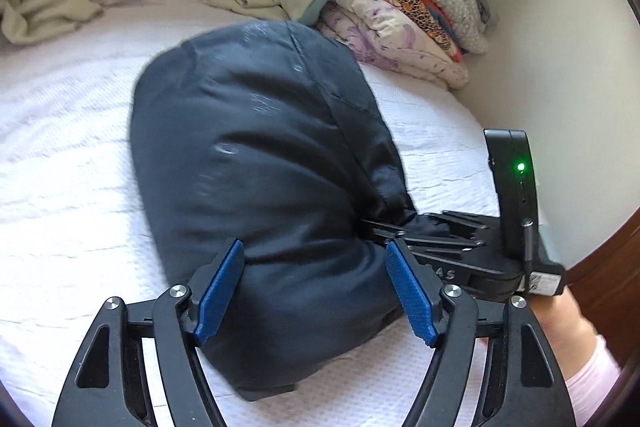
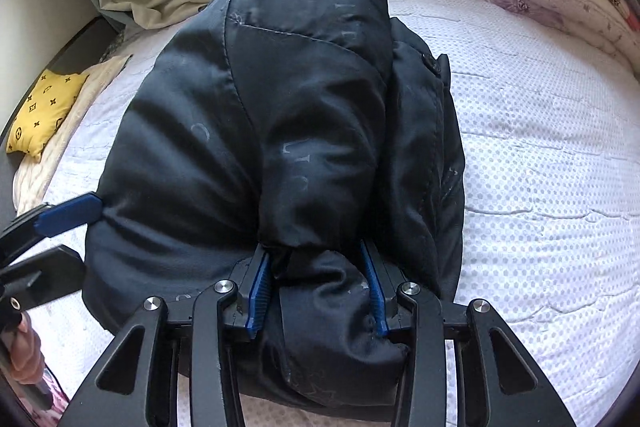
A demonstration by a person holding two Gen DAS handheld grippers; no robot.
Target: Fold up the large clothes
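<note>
From the left wrist, a dark padded jacket (image 1: 256, 155) lay bundled on the white bed (image 1: 60, 131), with folded quilts (image 1: 420, 15) stacked in the far corner. The left gripper (image 1: 316, 287) stood wide, its blue pads either side of the jacket's near end without pressing it. The right wrist view alone showed a yellow cushion (image 2: 44, 115) at the bed's left edge. There the right gripper (image 2: 316, 287) was narrowed, clamping a fold of the jacket (image 2: 280, 131) between its pads.

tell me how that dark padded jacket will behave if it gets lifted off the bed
The dark padded jacket looks puffy, so probably light for its bulk. Its creased, bulging folds suggest it is floppy and may spring open when lifted. The sheen hints it could slip in the right hand-held gripper.
</note>
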